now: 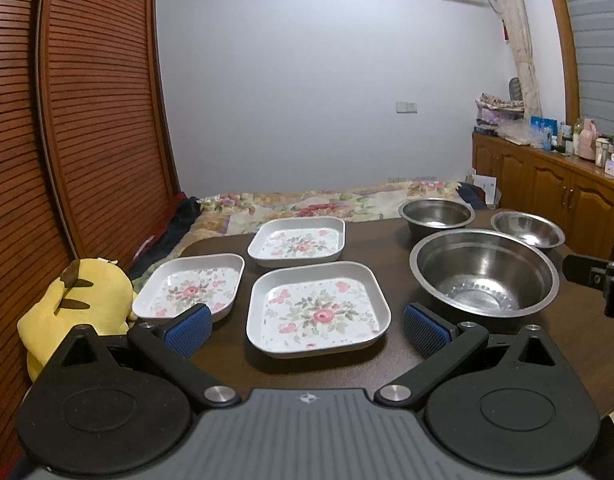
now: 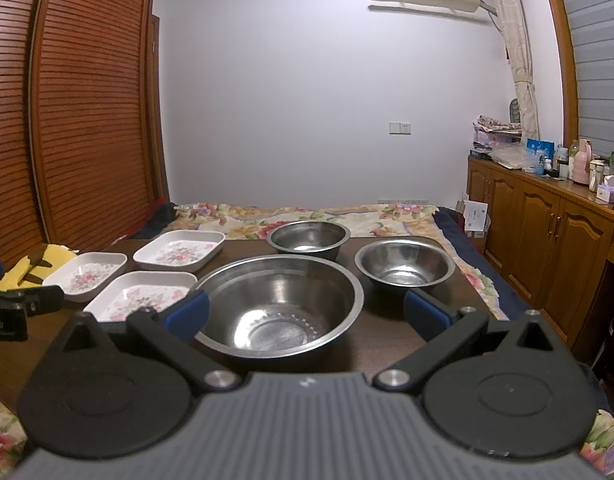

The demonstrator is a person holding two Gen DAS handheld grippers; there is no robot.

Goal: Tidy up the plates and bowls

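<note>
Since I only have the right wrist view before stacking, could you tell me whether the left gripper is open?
Observer: Yes, the left gripper is open, jaws wide apart, holding nothing.
Operator: Thank you. Does the nearest plate touch the others?
Observer: No, the nearest plate sits apart from the left plate and the far plate.
Operator: Is anything lying in it?
Observer: No, its whole floral inside shows, and it is empty.

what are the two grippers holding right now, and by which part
Nothing. The left gripper and the right gripper both have their jaws wide apart, short of the plates and bowls, touching none.
</note>
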